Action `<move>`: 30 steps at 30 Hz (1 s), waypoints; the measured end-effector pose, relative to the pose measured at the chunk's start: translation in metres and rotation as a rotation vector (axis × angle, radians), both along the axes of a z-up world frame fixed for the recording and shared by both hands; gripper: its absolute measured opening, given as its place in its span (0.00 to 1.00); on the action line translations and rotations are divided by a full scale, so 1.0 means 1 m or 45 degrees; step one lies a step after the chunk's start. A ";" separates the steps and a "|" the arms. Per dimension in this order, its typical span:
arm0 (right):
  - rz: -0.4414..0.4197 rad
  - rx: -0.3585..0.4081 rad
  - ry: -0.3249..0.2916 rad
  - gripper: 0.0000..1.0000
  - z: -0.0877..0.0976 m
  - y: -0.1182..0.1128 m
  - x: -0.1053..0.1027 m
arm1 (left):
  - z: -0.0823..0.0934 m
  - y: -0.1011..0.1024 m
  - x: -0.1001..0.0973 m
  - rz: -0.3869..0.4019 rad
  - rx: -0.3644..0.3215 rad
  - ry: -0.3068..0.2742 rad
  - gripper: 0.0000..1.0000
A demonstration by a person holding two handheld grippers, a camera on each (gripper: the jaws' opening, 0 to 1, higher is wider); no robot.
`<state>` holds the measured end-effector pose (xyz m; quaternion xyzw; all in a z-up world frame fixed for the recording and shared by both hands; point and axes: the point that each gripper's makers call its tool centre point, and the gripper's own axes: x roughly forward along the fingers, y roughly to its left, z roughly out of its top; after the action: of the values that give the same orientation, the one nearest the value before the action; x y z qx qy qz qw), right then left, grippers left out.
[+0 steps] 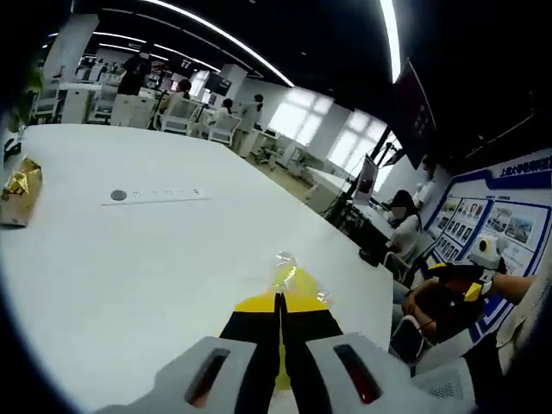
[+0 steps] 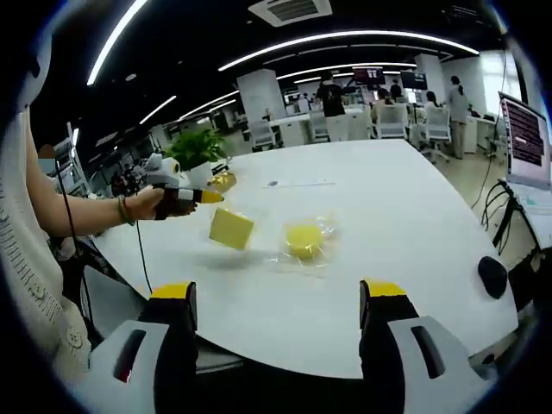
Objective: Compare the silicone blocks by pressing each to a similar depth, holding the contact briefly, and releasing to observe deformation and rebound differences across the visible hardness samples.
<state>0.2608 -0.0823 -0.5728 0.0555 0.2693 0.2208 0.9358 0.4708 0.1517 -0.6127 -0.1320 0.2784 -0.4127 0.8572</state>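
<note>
My left gripper [image 1: 279,297] is shut on a square yellow silicone block [image 1: 299,284] in clear wrap, which sticks out past the yellow jaw tips. In the right gripper view a person's hand holds that left gripper [image 2: 207,197] at the table's left side. There the square block [image 2: 231,228] hangs tilted above the white table [image 2: 405,224], with its shadow below. A round yellow block [image 2: 304,237] in a clear bag lies on the table just to its right. My right gripper [image 2: 276,297] is open at the near table edge, jaws wide apart with nothing between them.
A gold-wrapped item [image 1: 21,185] and a pale strip with a dark dot [image 1: 155,196] lie farther along the table. A black rounded object [image 2: 493,276] sits near the right edge. A potted plant [image 2: 198,147], a monitor [image 2: 526,134] and seated people [image 1: 401,224] surround the table.
</note>
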 end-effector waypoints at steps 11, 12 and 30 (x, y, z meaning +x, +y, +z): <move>-0.009 0.017 0.050 0.70 -0.008 0.006 0.000 | -0.050 0.033 0.035 0.078 0.126 0.064 0.00; -0.006 0.027 0.048 0.70 -0.006 0.007 0.001 | -0.054 0.035 0.035 0.074 0.128 0.073 0.00; -0.006 0.039 0.059 0.67 -0.006 0.007 0.009 | -0.103 0.051 0.040 0.051 0.317 0.148 0.00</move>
<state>0.2703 -0.0750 -0.5791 0.0755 0.2876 0.2211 0.9288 0.5103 0.2022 -0.7159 -0.0538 0.3739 -0.3493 0.8575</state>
